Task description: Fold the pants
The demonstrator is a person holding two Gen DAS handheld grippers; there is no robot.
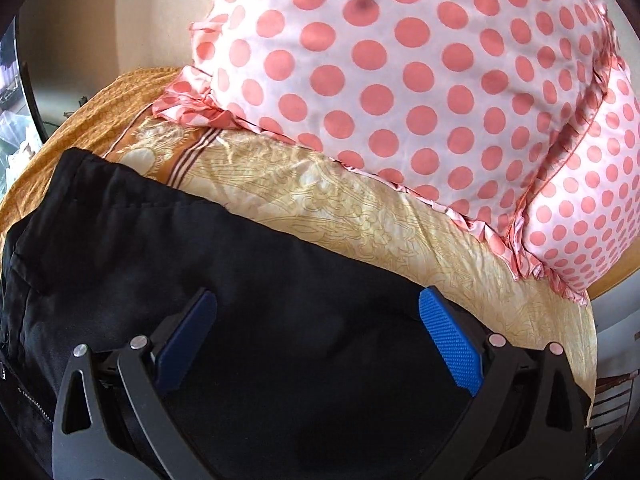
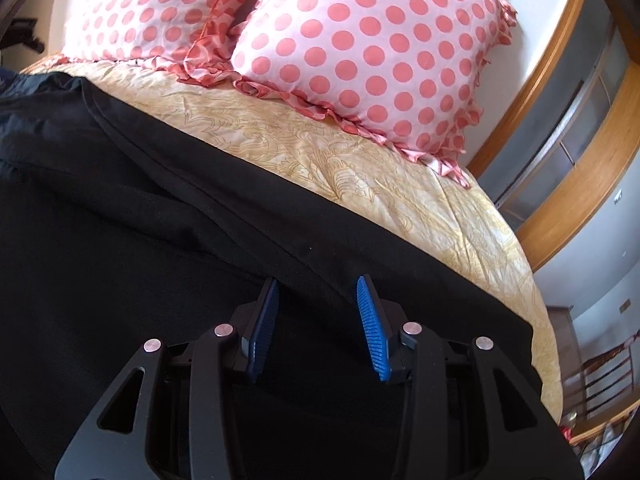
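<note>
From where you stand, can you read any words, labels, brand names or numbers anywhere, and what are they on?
None can be read.
The black pants show no tag or print.
The polka-dot pillows and the yellow bedspread carry patterns only.
A small sign on the far wall is too small and blurred to read.

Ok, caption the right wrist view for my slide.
Open right tongs hover over black pants spread on a yellow bedspread.

a bed (image 2: pixel 400 184) with a yellow patterned cover carries black pants (image 2: pixel 160 240) spread flat and two pink polka-dot pillows (image 2: pixel 380 48) at its head.
</note>
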